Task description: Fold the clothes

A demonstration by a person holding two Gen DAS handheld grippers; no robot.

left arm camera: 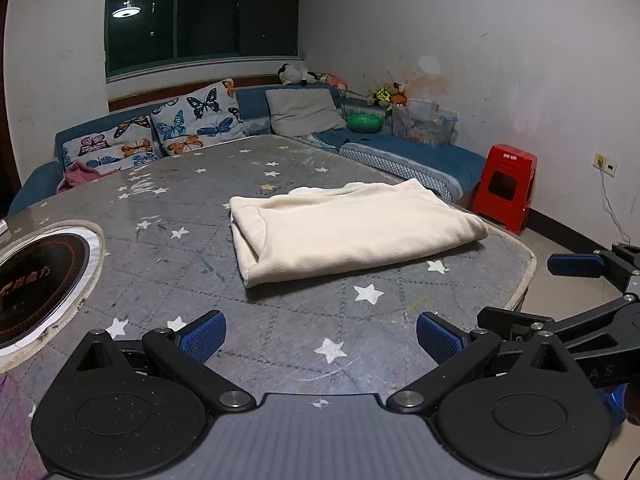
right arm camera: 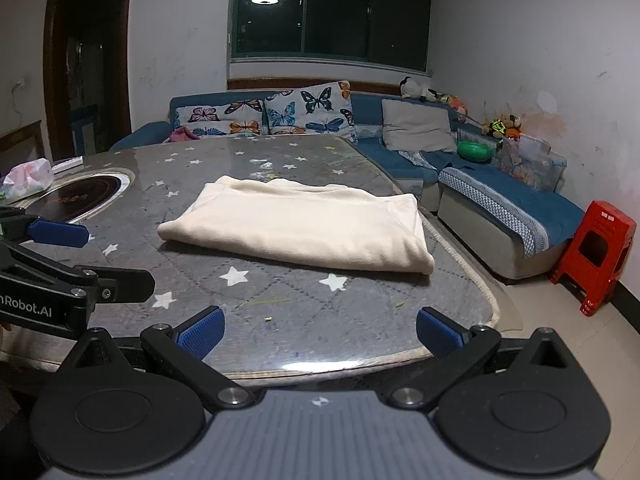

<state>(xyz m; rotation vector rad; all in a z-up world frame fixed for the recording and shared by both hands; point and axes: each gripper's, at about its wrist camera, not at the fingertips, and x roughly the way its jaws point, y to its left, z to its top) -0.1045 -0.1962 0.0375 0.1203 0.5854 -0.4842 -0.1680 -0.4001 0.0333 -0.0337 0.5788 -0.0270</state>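
A cream garment (left arm camera: 352, 228) lies folded into a flat rectangle on the grey star-patterned table (left arm camera: 224, 280). It also shows in the right wrist view (right arm camera: 304, 228). My left gripper (left arm camera: 320, 336) is open and empty, held above the table's near part, well short of the garment. My right gripper (right arm camera: 320, 336) is open and empty at the table's near edge, apart from the garment. The right gripper's blue finger (left arm camera: 576, 264) shows at the right edge of the left wrist view, off the table's corner. The left gripper's blue finger (right arm camera: 60, 232) shows at the left in the right wrist view.
A round black induction cooktop (left arm camera: 36, 276) is set into the table at the left. A tissue pack (right arm camera: 28, 180) lies beyond it. A blue corner sofa (right arm camera: 500, 200) with butterfly cushions runs behind and to the right. A red plastic stool (right arm camera: 596, 256) stands on the floor at the right.
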